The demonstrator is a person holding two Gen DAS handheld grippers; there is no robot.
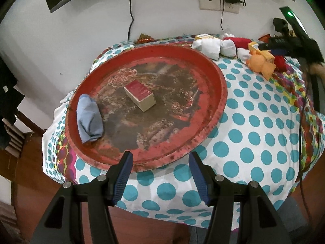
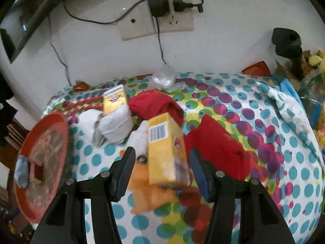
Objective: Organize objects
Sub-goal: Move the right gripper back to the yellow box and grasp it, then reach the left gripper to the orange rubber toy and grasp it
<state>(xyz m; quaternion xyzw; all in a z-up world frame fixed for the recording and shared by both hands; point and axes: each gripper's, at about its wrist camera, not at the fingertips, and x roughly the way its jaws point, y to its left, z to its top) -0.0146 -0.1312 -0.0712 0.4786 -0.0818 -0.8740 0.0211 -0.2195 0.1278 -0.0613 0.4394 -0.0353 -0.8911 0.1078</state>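
Note:
A large worn red round tray [image 1: 215,85] lies on the dotted cloth and holds a small red-topped box [image 1: 139,96] and a rolled blue sock [image 1: 89,118]. My left gripper [image 1: 160,162] is open and empty over the tray's near rim. My right gripper [image 2: 162,160] is open, with a yellow box [image 2: 165,152] standing between its fingers, apart from both pads. Under the box lies an orange plush toy [image 2: 146,193]. The tray also shows in the right wrist view [image 2: 40,203] at the left.
White rolled socks [image 2: 113,126], a second yellow box [image 2: 114,99], red cloth bundles [image 2: 221,148] and a crumpled plastic bag [image 2: 164,80] lie near the wall. Cables hang from a wall socket [image 2: 156,26]. A black stand [image 2: 288,46] is at the right.

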